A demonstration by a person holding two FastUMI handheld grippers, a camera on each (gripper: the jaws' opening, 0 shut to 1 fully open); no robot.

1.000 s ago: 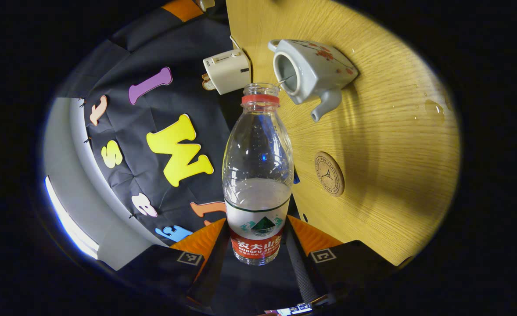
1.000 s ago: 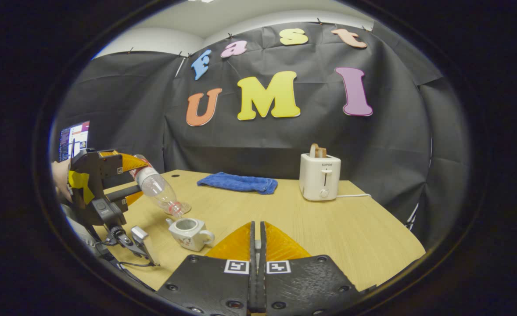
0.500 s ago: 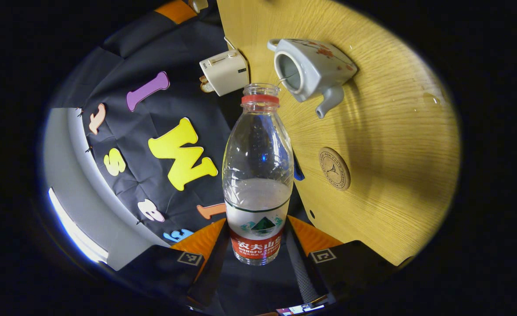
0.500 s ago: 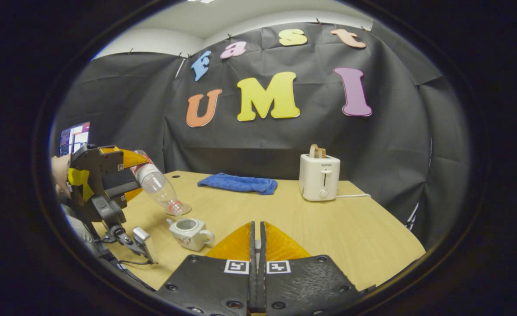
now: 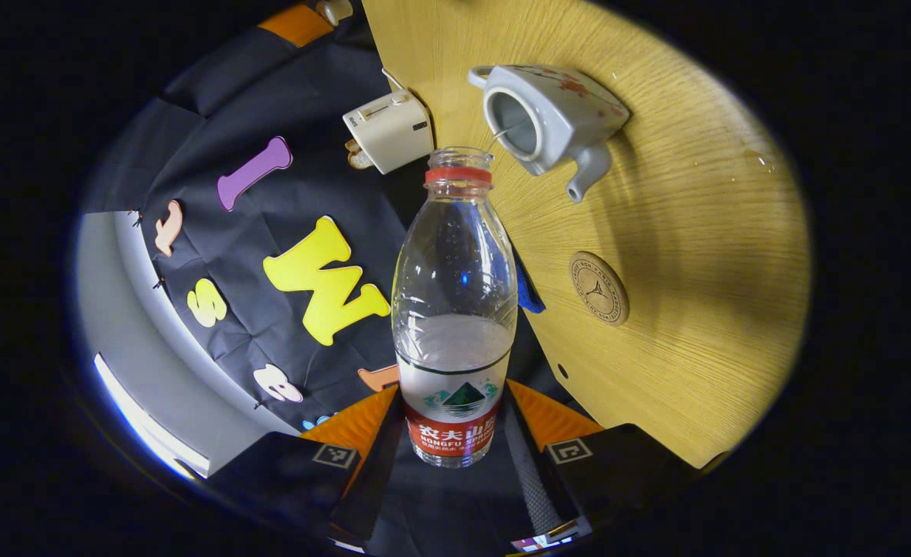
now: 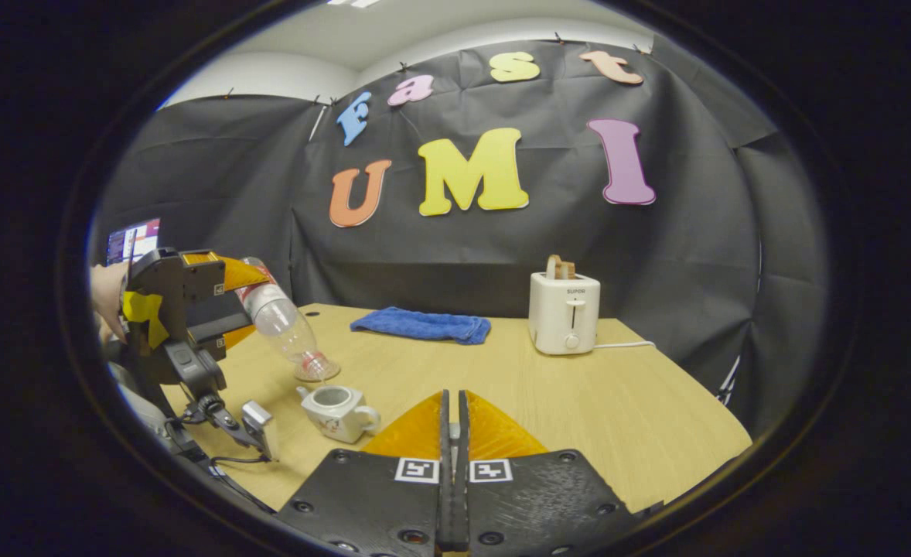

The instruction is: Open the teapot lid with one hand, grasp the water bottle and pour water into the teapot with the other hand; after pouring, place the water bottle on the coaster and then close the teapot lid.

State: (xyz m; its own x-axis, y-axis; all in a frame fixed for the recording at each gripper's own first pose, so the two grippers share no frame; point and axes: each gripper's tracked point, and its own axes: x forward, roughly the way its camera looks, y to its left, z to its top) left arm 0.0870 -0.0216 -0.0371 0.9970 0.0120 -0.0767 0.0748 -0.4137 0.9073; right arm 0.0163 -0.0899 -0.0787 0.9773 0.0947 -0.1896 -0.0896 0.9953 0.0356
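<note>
The left hand-held gripper (image 5: pixel 455 433) grasps the uncapped, part-full water bottle (image 5: pixel 455 309), tilted over the lidless teapot (image 5: pixel 552 116).

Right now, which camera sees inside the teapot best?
The left gripper view: it looks straight into the teapot through its open top. The right gripper view shows it small and side-on, low on the table.

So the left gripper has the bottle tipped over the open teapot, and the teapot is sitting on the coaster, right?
Not quite. The teapot stands on the bare table; the coaster lies apart from it with nothing on it, as the left gripper view shows. The rest holds: the left gripper has the bottle tipped over the open teapot.
</note>
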